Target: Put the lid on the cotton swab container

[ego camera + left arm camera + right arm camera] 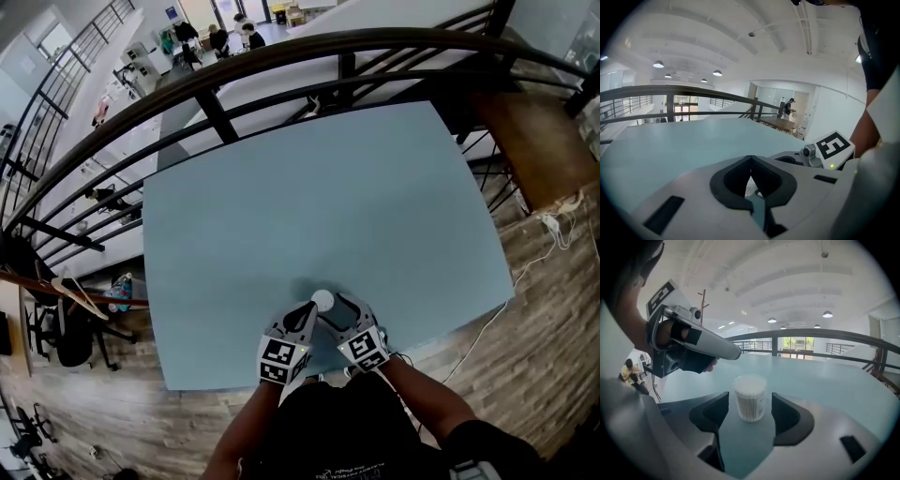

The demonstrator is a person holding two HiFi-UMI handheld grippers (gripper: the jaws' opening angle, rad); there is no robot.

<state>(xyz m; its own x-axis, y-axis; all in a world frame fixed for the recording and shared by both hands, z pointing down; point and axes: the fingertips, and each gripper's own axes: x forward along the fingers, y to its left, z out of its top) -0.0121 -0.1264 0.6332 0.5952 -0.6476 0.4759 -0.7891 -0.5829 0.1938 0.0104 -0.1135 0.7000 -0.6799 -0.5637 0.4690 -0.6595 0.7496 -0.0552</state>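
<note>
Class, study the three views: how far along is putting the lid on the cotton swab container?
Done, apparently: the cotton swab container stands on the table with a slightly wider clear band on top, seemingly the lid; no loose lid shows. In hand: nothing; the right hand-held gripper is open around the container without touching, the left hand-held gripper is shut nearby. Left: probably only pulling both away.

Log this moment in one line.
left gripper: shut | right gripper: open, fingers flanking cotton swab container, no contact | cotton swab container: upright on table | lid: not discernible
</note>
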